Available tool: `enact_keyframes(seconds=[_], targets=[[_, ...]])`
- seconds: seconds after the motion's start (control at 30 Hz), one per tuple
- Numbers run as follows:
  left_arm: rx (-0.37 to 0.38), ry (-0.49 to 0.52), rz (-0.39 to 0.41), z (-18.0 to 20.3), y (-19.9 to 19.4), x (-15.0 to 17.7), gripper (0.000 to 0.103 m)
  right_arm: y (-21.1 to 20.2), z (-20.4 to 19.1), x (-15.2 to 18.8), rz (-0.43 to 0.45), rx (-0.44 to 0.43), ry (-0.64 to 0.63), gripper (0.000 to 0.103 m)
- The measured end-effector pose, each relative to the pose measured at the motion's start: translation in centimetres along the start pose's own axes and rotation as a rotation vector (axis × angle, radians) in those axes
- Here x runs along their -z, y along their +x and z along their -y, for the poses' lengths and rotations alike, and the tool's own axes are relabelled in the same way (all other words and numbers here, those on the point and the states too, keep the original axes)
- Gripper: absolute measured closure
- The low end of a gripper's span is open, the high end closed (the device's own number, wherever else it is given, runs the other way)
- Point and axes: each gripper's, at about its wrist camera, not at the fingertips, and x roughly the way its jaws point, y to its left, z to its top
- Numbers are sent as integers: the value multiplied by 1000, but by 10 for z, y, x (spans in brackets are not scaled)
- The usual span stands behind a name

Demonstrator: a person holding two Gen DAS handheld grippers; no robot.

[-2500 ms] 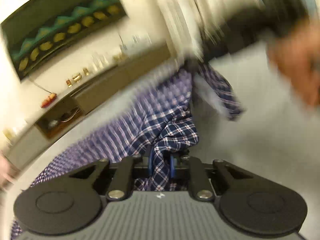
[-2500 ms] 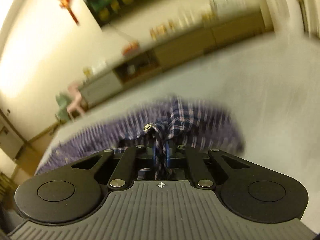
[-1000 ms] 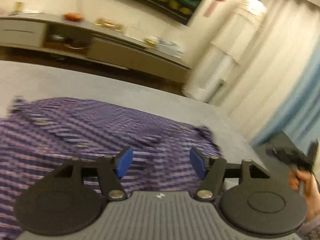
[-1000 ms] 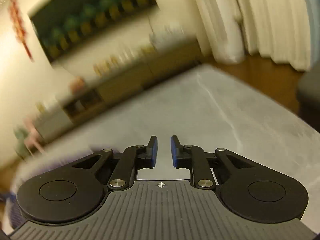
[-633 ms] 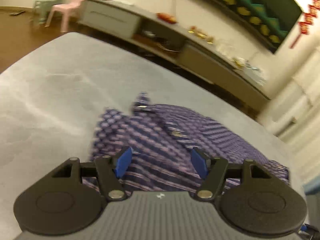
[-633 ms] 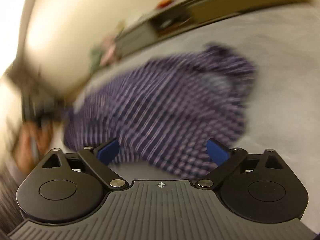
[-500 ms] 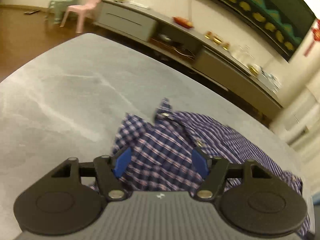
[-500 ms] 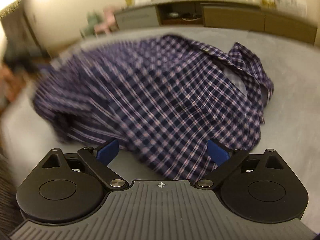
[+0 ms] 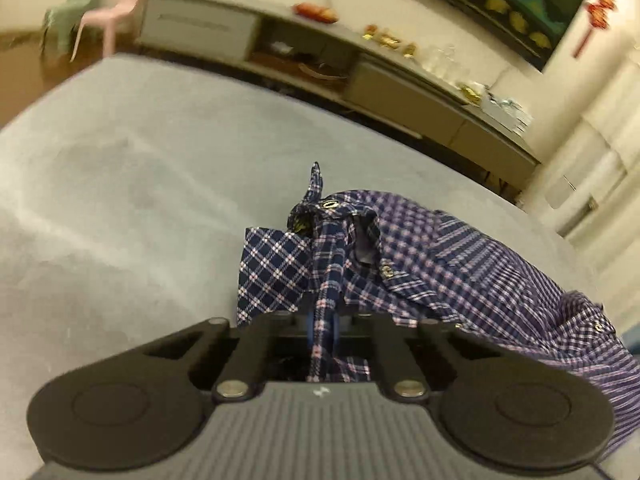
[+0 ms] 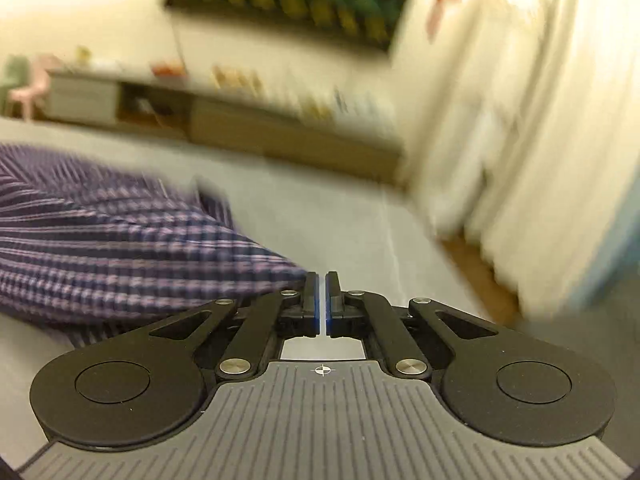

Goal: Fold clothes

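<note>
1. Bottom centre of the left wrist view: the left gripper pinches a band of the plaid shirt tight between its pads.
2. Bottom centre of the right wrist view: the right gripper is pressed nearly together, holding nothing, just beside the shirt's edge.
3. Beyond, the shirt lies rumpled on the grey table; the right gripper likely needs a matching grip so the cloth can be lifted evenly.
4. Far back: a sideboard.

Grey bed, low sideboard w/ knick-knacks, pink chair (blurred), curtains
</note>
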Motion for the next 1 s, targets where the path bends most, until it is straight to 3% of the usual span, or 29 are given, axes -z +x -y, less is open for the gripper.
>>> enact_keyframes(seconds=[0.03,0.07,0.1,0.17,0.2,0.3,0.33,0.37,0.4,0.43,0.47,0.53,0.6,0.67,0.77,0.83,0.9,1.0], targets=[[4,-1,22,4,-7,0,98,2,7,3,-11,-10,33,103],[14,-7,46,6,-15,0,99,1,14,4,3,-19,70,92],[26,-15,72,8,-24,0,99,0,20,6,13,-34,112,73],[34,33,216,22,-61,0,100,-5,31,11,8,-103,219,43],[36,68,305,31,-83,0,100,-7,34,12,-2,-144,272,35],[91,223,652,69,-166,23,100,6,36,14,-40,-239,383,28],[97,276,672,74,-177,34,100,9,34,15,-51,-248,398,28],[106,327,559,76,-167,42,99,12,34,16,-64,-258,411,28],[83,365,379,79,-141,50,98,15,32,16,-75,-268,423,27],[6,389,211,81,-111,60,98,23,28,16,-82,-274,434,26],[-65,411,98,81,-88,69,98,30,24,16,-90,-278,441,23],[-196,449,-10,77,-61,86,94,38,15,12,-100,-292,440,22],[-202,438,-4,70,-67,89,85,47,2,6,-99,-321,431,19],[-148,381,41,61,-88,81,53,52,-13,-2,-93,-353,401,14],[-50,209,118,37,-112,55,29,55,-42,-13,-90,-378,336,10],[-38,68,129,15,-107,39,25,56,-57,-18,-90,-394,308,10],[-35,-43,88,-4,-92,31,26,56,-71,-22,-91,-416,288,10],[-78,3,-2,-9,-64,33,26,58,-96,-27,-86,-460,243,10]])
